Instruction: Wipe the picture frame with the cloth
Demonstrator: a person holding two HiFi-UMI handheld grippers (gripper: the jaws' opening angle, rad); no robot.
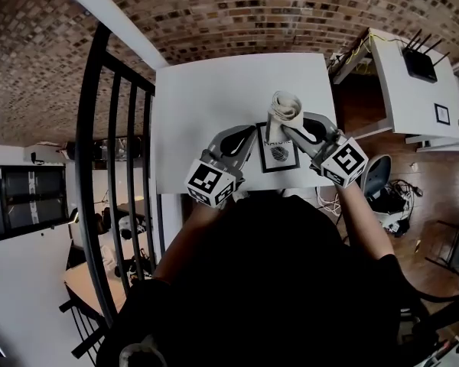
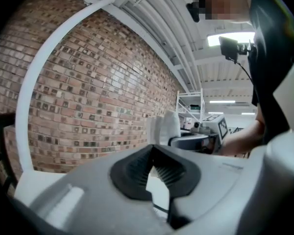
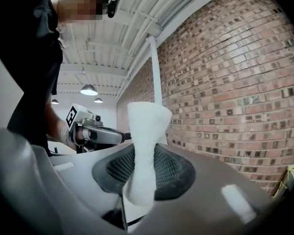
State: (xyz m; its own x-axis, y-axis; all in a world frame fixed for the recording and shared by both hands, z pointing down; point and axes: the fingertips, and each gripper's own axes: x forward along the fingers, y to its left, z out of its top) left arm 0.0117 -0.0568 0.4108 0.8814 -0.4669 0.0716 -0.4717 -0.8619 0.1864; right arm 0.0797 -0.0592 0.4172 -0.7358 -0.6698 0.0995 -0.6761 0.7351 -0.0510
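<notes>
**Person's head [image 1: 291, 258] bent over desk [image 1: 206, 90], cloth [image 1: 284, 109] pinched above picture frame [image 1: 278, 155]**

Dark hair and shoulders fill the lower head view, with both forearms reaching forward to the white desk. The right tongs [image 1: 292, 131] are clenched on the pale cloth, which stands up between the ribbed pads as a rolled bundle [image 3: 144, 131] and hangs just over the top of the frame. The black-bordered picture frame lies flat near the desk's front edge, between the two tongs. The left tongs [image 1: 249, 140] sit at the frame's left side, jaws meeting at their tips [image 2: 152, 151] with nothing seen between them. A black railing [image 1: 111, 167] runs along the desk's left, and a brick wall [image 2: 88, 97] stands behind.
</notes>
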